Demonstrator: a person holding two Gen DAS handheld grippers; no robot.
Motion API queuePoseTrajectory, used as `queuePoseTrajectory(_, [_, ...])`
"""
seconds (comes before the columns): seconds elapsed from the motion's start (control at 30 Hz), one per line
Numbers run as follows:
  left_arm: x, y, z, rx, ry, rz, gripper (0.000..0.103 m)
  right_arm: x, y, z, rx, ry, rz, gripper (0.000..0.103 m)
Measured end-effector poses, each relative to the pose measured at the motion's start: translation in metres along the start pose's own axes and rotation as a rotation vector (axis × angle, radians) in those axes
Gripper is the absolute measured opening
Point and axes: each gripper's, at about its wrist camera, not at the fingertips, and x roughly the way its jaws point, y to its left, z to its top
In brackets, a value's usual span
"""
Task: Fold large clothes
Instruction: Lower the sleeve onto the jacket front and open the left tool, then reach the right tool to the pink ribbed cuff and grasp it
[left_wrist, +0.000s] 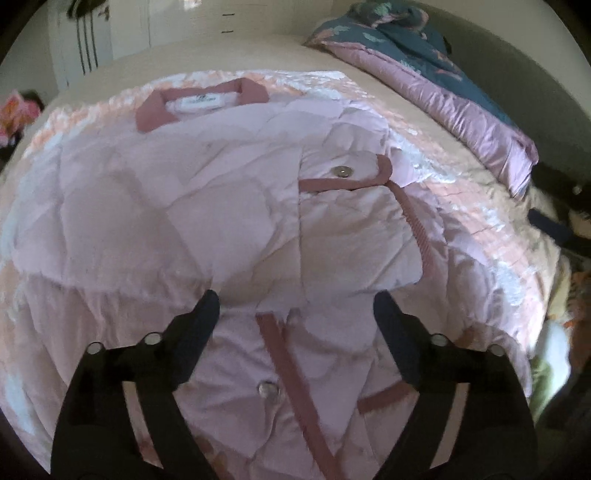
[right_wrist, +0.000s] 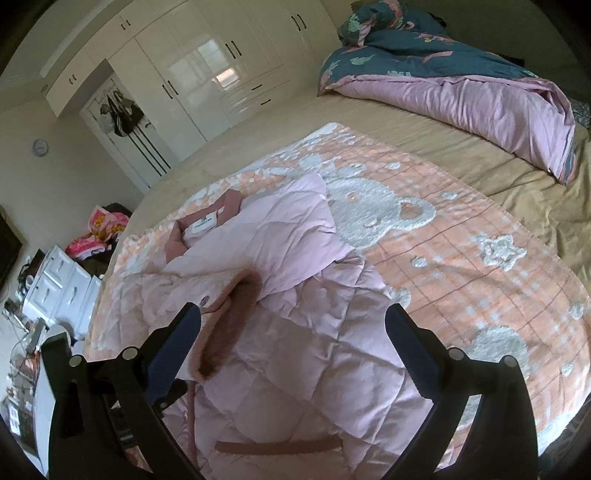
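1. Left gripper (left_wrist: 295, 306): black two-finger tool, jaws apart and holding nothing. It hangs over the near hem region of the pale pink quilted puffer jacket (left_wrist: 207, 206). Directly between and below its fingers lie the dusty-rose front placket band (left_wrist: 284, 354) and one silver snap button (left_wrist: 268, 389).

2. Right gripper (right_wrist: 293, 317): jaws likewise apart and empty, poised above the jacket's near right portion. The rose-lined sleeve cuff (right_wrist: 236, 321), its opening turned up, sits just beside the left finger.

3. Jacket position: spread on the orange-and-white bear-patterned blanket (right_wrist: 461, 258), which covers the near half of the tan bed (right_wrist: 424, 147). One sleeve is already laid across the chest, its snap-tab cuff (left_wrist: 343, 171) lying right of centre in the left wrist view.

4. Governing relation: the garment's long axis runs near to far, hem under both grippers, dusty-rose collar with white label (left_wrist: 199, 101) at the far end. Both tools sit at the hem end, the left nearer the centre line, the right nearer the right edge. A likely next move is a hem-to-collar fold along this axis.

5. Far field: a rumpled teal-and-lilac duvet (right_wrist: 461, 88) lies well apart at the bed's far right; cream wardrobe doors (right_wrist: 207, 74) stand beyond.
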Motion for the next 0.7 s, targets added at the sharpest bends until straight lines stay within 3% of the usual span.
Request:
queuePoseTrajectory(0.17, [-0.022, 0.020, -0.002, -0.075, -0.032, -0.005, 0.094, 0.004, 0.010, -0.004, -0.015, 0.010, 0.009, 0.099])
queuePoseTrajectory(0.33, [-0.038, 0.041, -0.001, -0.138, -0.065, 0.030, 0.094, 0.015, 0.026, -0.011, -0.035, 0.048, 0.050, 0.099])
queuePoseTrajectory(0.57, [-0.062, 0.072, 0.000, -0.163, -0.124, 0.178, 0.094, 0.044, 0.048, -0.031, -0.034, 0.131, 0.130, 0.099])
queuePoseTrajectory(0.7, [-0.076, 0.093, -0.002, -0.214, -0.149, 0.173, 0.094, 0.066, 0.056, -0.045, -0.028, 0.174, 0.129, 0.099])
